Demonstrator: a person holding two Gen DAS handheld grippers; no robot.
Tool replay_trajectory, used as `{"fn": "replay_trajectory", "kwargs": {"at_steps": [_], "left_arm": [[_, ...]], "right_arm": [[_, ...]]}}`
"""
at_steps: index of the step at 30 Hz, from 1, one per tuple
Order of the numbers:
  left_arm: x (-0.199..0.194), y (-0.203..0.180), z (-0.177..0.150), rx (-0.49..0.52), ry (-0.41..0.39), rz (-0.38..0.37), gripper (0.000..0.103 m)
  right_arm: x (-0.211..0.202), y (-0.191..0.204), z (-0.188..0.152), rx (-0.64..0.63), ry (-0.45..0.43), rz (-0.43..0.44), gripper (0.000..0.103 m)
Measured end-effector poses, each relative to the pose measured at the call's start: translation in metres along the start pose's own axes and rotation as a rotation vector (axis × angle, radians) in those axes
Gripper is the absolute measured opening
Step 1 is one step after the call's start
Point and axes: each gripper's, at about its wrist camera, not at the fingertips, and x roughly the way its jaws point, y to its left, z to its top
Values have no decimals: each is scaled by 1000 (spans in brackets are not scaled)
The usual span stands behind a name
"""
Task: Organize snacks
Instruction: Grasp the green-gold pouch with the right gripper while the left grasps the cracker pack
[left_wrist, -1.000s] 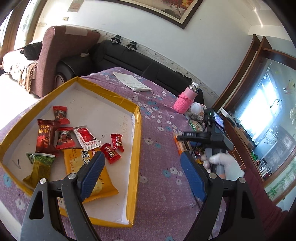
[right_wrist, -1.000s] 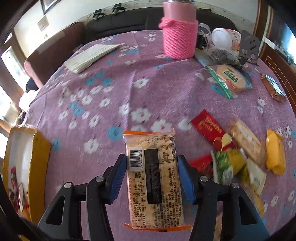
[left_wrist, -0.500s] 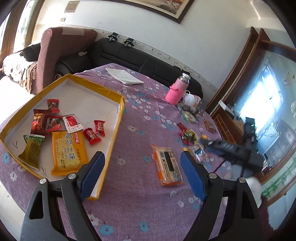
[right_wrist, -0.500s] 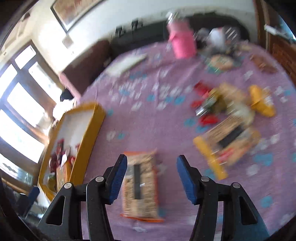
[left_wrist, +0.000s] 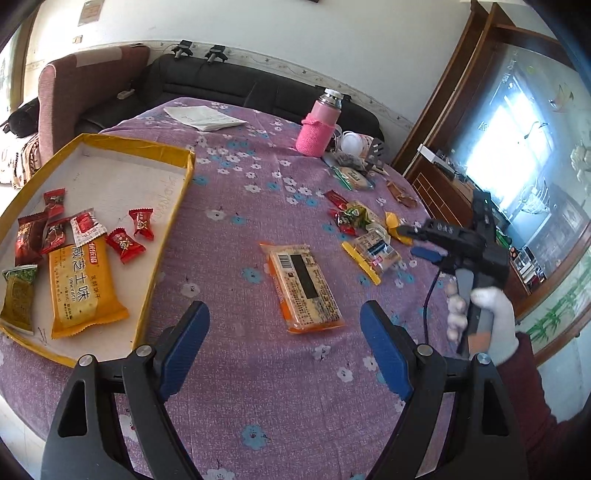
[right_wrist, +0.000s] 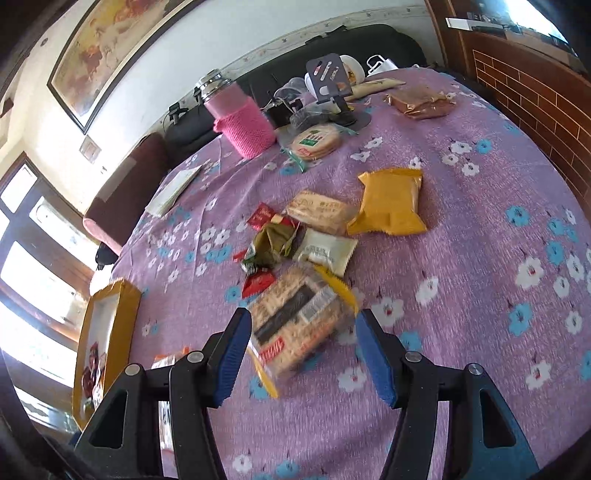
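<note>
At the far left of the left wrist view, a shallow tray (left_wrist: 173, 218) with yellow walls sits on the desk (left_wrist: 236, 206), which wears a purple flowered cloth. In the tray lie a large orange cracker pack (left_wrist: 81, 284), a green packet (left_wrist: 16, 295) at its left, and several small red candies (left_wrist: 125, 245) above them. The left claw (left_wrist: 284, 345) hangs over the cloth with its blue pads spread wide and nothing between them. Just ahead of it, between tray and snack pile, an orange-edged cracker pack (left_wrist: 303, 286) lies flat, barcode side up. Farther right is the loose pile of snacks (left_wrist: 360, 221), and at its near edge a clear cracker pack with yellow ends (left_wrist: 373, 251). The right claw (left_wrist: 424, 251), seen from the left camera in a white-gloved hand (left_wrist: 491, 317), points at that pack. In the right wrist view the right claw (right_wrist: 303, 350) is spread, its pads on either side of the clear pack's (right_wrist: 295, 321) near end, the picture too blurred to show whether they touch it. Beyond it sit a green wrapper (right_wrist: 271, 243), a white packet (right_wrist: 327, 251) and a yellow pouch (right_wrist: 389, 203). A pink knit-sleeved flask (right_wrist: 240, 118) stands at the far edge.
</note>
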Motion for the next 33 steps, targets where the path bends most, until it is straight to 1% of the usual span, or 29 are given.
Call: {"fn": "replay_trajectory", "kwargs": {"at_steps": [2, 5, 9, 12, 15, 16, 18, 19, 20, 22, 25, 28, 30, 33], "left_arm": [[5, 3, -1, -9, 9, -2, 84], [10, 7, -1, -17, 25, -15, 84], [12, 11, -1, -19, 30, -21, 84], [11, 15, -2, -20, 32, -21, 84], [10, 18, -3, -20, 28, -19, 84], [10, 19, -4, -22, 28, -19, 84], [9, 21, -4, -30, 27, -19, 84], [9, 22, -5, -33, 27, -18, 84], [8, 22, -6, -35, 27, -18, 84], [6, 22, -6, -39, 25, -16, 84], [3, 19, -7, -37, 24, -16, 84], [3, 13, -7, -31, 34, -26, 84], [8, 7, -6, -23, 50, -41, 84], [27, -3, -3, -11, 88, -55, 84]], "right_arm": [[10, 8, 11, -9, 7, 21, 62], [27, 18, 28, -21, 7, 10, 62], [59, 36, 48, -78, 9, -82, 62], [86, 44, 56, -96, 53, -136, 62], [104, 53, 56, -131, 80, -170, 61], [110, 58, 54, -155, 95, -179, 58], [118, 66, 47, -193, 130, -204, 45], [118, 68, 45, -195, 126, -196, 41], [116, 70, 42, -199, 122, -203, 40], [112, 74, 37, -202, 123, -188, 38], [98, 73, 28, -192, 115, -130, 37], [70, 70, 18, -167, 88, -53, 37], [45, 70, 10, -175, 68, 1, 37], [10, 66, -7, -188, 61, 67, 37]]}}
